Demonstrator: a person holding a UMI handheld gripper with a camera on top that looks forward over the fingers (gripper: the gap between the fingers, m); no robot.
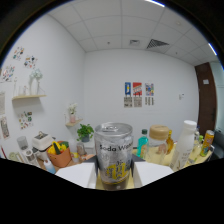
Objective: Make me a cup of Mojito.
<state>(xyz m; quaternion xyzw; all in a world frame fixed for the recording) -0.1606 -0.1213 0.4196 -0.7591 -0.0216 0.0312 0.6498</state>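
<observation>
While the soda water can [114, 155] fills the lower centre of my frame, I see it held upright between the two white fingers [80, 175], both pressing its sides. Behind it, lower right, stand a white bottle [186, 142] and a lidded jar [159, 144]; a potted plant [85, 133] sits left of centre.

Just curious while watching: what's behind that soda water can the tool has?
Behind the soda water can, beside it, show a teal bottle, a tan-lidded jar, a white bottle and a potted plant. Anything directly behind the can is hidden.
</observation>
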